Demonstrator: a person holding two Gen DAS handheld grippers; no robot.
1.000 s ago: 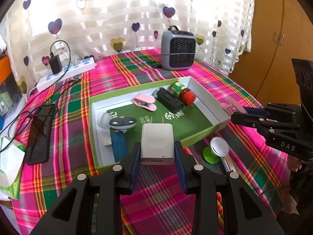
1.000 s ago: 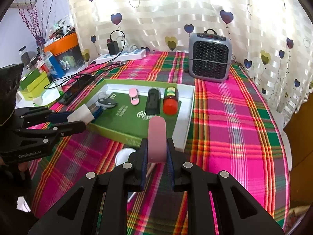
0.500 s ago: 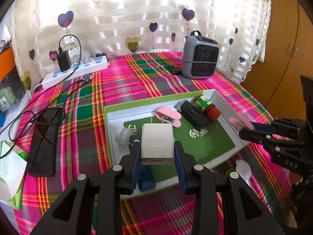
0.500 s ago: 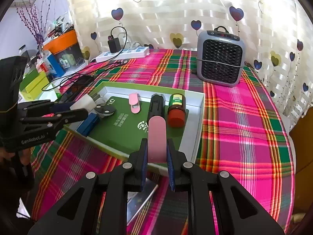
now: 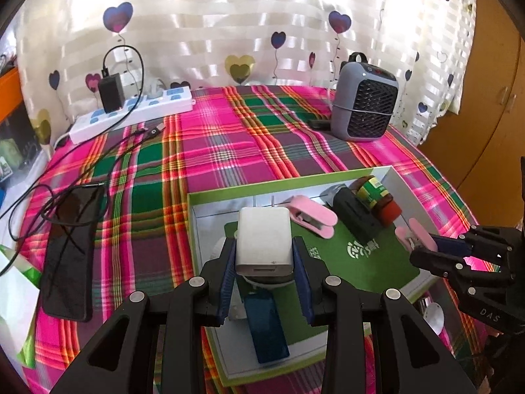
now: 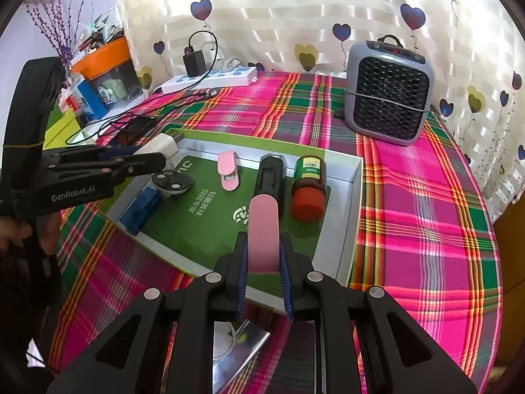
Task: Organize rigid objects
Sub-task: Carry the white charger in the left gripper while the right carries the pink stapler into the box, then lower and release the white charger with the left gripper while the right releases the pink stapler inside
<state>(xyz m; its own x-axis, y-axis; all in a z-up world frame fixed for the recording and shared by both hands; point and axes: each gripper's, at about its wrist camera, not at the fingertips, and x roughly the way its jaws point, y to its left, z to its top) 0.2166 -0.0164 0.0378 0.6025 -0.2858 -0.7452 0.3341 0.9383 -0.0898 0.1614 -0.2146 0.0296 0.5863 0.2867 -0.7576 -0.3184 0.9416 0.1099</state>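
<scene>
I have both loads over the tray (image 5: 210, 197) near the desk's front edge, left tongs (image 5: 264, 256) clamped on the white charger (image 5: 264, 239), right tongs (image 6: 262, 262) on a pink clip (image 6: 262, 229); next, lower each into bare floor and release.

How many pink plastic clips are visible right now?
2. One pink plastic clip lies in the green-rimmed box; the other is clamped in the right gripper above it. Others may be hidden.
</scene>
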